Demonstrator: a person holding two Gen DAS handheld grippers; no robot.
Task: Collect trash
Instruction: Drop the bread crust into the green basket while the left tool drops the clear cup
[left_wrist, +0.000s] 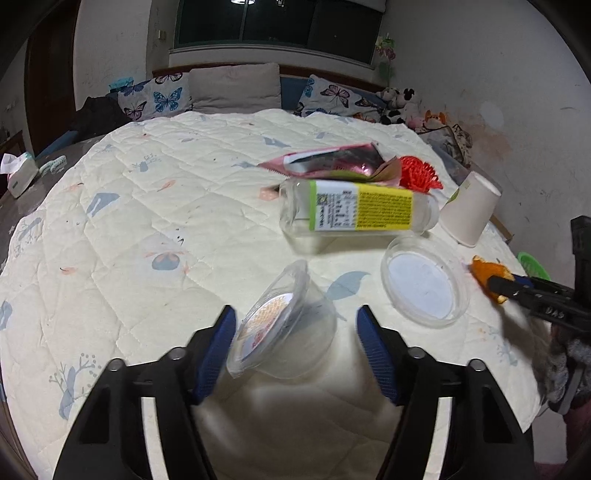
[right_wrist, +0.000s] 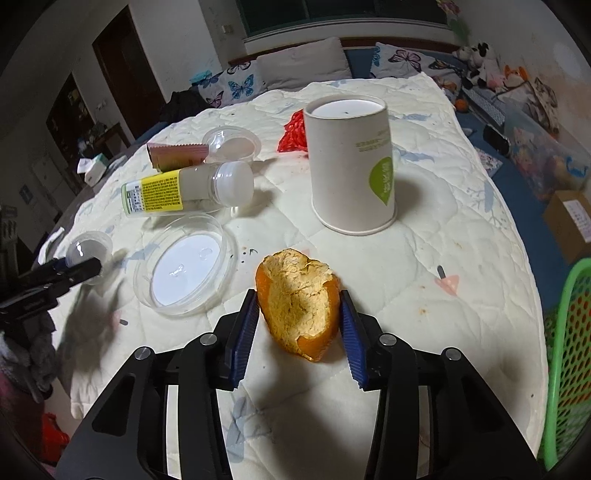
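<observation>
My left gripper (left_wrist: 295, 325) is open around a small clear plastic cup (left_wrist: 280, 328) lying tilted on the quilt; its pads do not visibly press it. That cup shows in the right wrist view (right_wrist: 88, 251) too. My right gripper (right_wrist: 297, 310) is shut on an orange peel (right_wrist: 299, 306), also seen in the left wrist view (left_wrist: 487, 275). On the quilt lie a clear lid (right_wrist: 184, 269), a plastic bottle with a yellow label (left_wrist: 354, 210), a pink snack wrapper (left_wrist: 328, 162), a red mesh piece (left_wrist: 417, 173) and an upturned paper cup (right_wrist: 351, 166).
A green mesh basket (right_wrist: 565, 369) stands at the bed's right edge. Another clear cup (right_wrist: 232, 144) sits behind the bottle. Pillows (left_wrist: 236, 88) and soft toys (left_wrist: 399, 103) line the headboard. A tissue box (left_wrist: 20, 173) is at the left. A cardboard box (right_wrist: 569, 225) sits on the floor.
</observation>
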